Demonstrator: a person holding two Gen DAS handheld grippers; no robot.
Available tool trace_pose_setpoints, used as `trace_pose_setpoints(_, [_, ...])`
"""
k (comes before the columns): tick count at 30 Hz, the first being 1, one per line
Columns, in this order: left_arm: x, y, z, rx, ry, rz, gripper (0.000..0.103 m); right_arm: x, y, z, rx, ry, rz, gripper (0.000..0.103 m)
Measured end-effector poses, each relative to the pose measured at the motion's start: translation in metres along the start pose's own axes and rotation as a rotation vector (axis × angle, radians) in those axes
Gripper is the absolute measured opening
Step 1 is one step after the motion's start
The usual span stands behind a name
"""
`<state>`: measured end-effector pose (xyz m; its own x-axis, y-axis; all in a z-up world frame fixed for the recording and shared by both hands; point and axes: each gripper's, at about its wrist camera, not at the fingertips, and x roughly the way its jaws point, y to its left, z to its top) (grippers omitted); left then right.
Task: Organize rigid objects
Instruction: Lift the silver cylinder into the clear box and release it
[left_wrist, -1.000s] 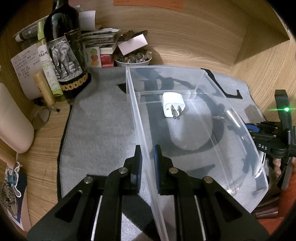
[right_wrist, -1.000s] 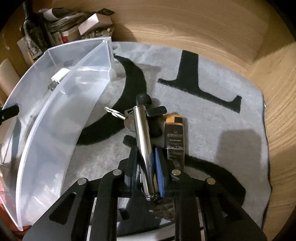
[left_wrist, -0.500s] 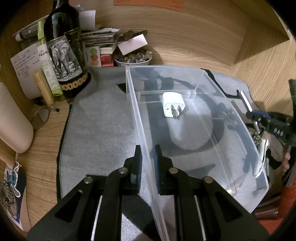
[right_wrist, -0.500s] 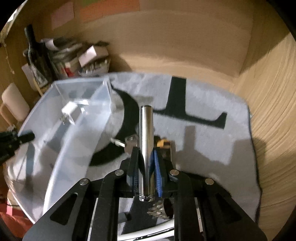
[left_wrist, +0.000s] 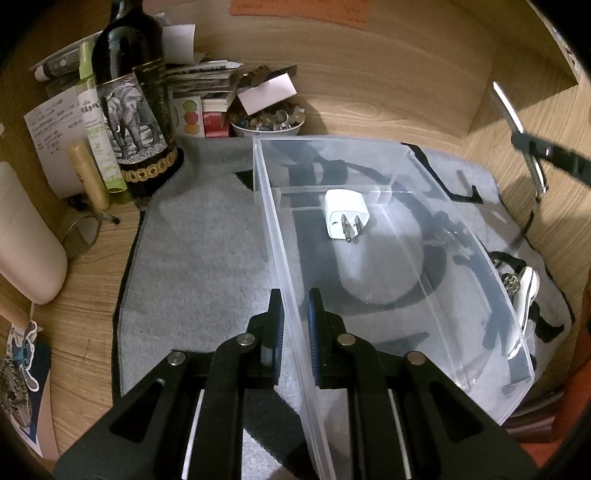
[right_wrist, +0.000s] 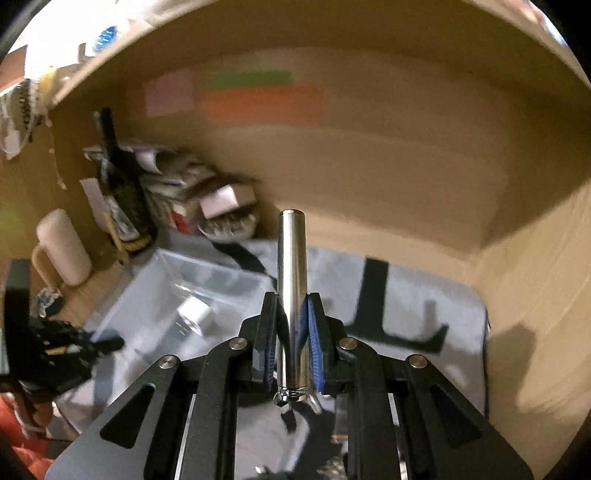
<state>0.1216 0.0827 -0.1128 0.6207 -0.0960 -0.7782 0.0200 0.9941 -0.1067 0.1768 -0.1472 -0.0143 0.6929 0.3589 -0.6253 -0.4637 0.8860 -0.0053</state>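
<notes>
My left gripper (left_wrist: 293, 295) is shut on the left wall of a clear plastic bin (left_wrist: 406, 155) that rests on a grey mat (left_wrist: 203, 258). A white plug adapter (left_wrist: 345, 218) lies inside the bin toward its far end. My right gripper (right_wrist: 291, 299) is shut on a shiny metal cylinder (right_wrist: 291, 258), held in the air above the mat to the right of the bin (right_wrist: 155, 291). The cylinder sticks out past the fingertips. In the left wrist view the cylinder (left_wrist: 508, 107) shows high at the right edge. A white-handled item with keys (left_wrist: 526, 295) lies on the mat by the bin's right wall.
A dark wine bottle with an elephant label (left_wrist: 133, 110), tubes, papers and a bowl of beads (left_wrist: 267, 122) crowd the back left corner. A cream rounded container (left_wrist: 26, 243) stands at the far left. Wooden walls close in the back and right.
My right gripper has risen off the mat with the metal cylinder and tipped upward, leaving the other small items below. The left gripper and the bin have not moved.
</notes>
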Motion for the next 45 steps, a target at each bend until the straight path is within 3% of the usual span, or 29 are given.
trace_pose_setpoints(6, [-0.001,0.0,0.0,0.006,-0.009,-0.001,0.013,-0.007,0.032,0.02,-0.058,-0.047,0.061,0.014])
trace_pose_setpoints(12, [-0.001,0.001,0.0,0.006,-0.009,-0.007,0.013,0.001,0.066,0.025,-0.109,-0.039,0.145,0.014])
trace_pose_setpoints(16, [-0.001,0.001,0.0,0.007,-0.011,-0.011,0.013,0.022,0.08,0.02,-0.123,0.013,0.18,0.014])
trace_pose_setpoints(23, [-0.001,0.002,0.0,0.011,-0.014,-0.019,0.013,0.07,0.092,-0.004,-0.124,0.204,0.218,0.014])
trace_pose_setpoints(34, [-0.001,0.001,0.0,0.013,-0.017,-0.021,0.013,0.105,0.112,-0.034,-0.215,0.391,0.228,0.014])
trace_pose_setpoints(37, [-0.001,0.001,0.0,0.013,-0.017,-0.021,0.013,0.108,0.112,-0.038,-0.213,0.413,0.231,0.015])
trace_pose_setpoints(45, [-0.001,-0.001,0.0,0.019,-0.014,-0.014,0.013,0.097,0.109,-0.033,-0.19,0.369,0.217,0.02])
